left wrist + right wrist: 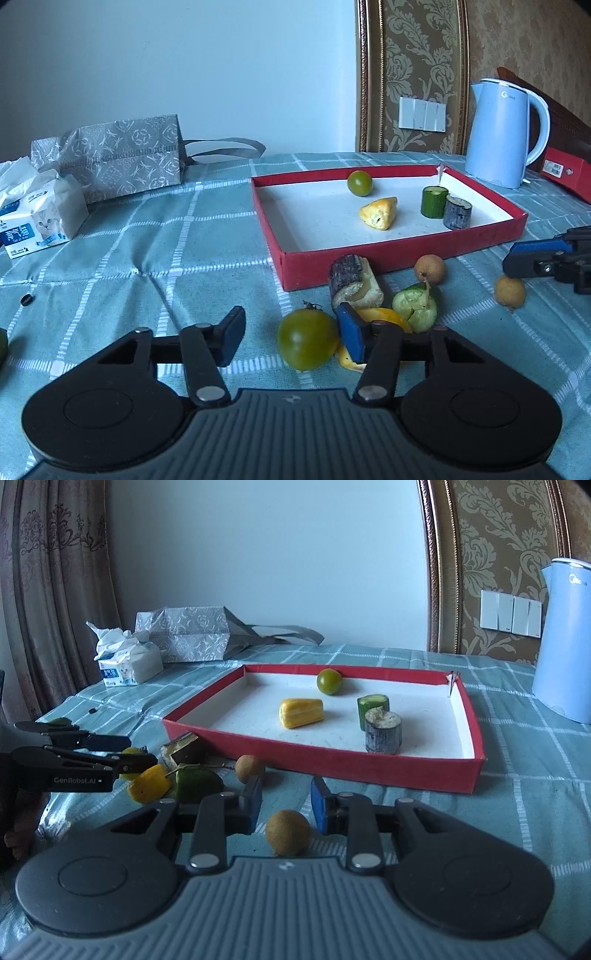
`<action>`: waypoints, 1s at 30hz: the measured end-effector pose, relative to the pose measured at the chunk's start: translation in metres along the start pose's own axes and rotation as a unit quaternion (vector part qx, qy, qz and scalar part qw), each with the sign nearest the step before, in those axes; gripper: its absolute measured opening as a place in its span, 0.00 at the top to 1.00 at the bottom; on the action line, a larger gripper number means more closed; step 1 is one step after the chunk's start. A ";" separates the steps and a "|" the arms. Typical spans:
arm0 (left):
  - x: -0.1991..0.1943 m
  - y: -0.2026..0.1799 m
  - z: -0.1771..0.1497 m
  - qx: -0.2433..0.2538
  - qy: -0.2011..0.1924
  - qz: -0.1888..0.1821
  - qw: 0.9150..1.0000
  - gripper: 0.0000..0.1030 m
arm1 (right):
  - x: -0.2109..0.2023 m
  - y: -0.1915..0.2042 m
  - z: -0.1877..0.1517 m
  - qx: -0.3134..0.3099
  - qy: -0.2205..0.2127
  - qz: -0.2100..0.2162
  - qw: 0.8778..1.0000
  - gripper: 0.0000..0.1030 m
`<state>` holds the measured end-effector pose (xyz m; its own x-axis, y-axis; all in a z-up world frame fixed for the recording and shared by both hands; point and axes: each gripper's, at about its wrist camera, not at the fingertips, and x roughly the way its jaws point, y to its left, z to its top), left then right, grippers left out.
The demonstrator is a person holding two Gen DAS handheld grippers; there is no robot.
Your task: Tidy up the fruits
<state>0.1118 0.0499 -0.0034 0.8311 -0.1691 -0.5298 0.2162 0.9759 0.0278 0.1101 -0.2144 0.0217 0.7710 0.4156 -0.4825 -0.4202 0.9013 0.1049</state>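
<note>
A red tray (402,254) (325,755) holds a green tomato (359,182), a yellow piece (379,213), a cucumber chunk (433,202) and a grey sugarcane chunk (457,211). In front of it lie a green tomato (307,339), a sugarcane piece (352,282), a cucumber piece (415,307), a yellow piece (149,782) and two longans (429,269) (510,291). My left gripper (291,334) is open, with the near tomato between its fingers, untouched on the left side. My right gripper (286,803) is open around a longan (287,832) on the cloth.
A blue kettle (504,134) stands at the back right beside a red box (565,171). A patterned gift bag (122,157) and a tissue pack (37,218) lie at the back left. A small dark ring (26,299) lies on the checked cloth.
</note>
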 end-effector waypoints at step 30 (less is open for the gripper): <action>-0.012 0.013 -0.004 -0.027 -0.017 -0.028 0.999 0.47 | -0.034 -0.035 -0.021 0.019 -0.007 -0.038 0.999 0.27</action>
<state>0.1029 0.0650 0.0000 0.8350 -0.2278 -0.5009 0.2360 0.9706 -0.0479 0.0883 -0.2628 0.0159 0.8069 0.3475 -0.4777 -0.3420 0.9342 0.1018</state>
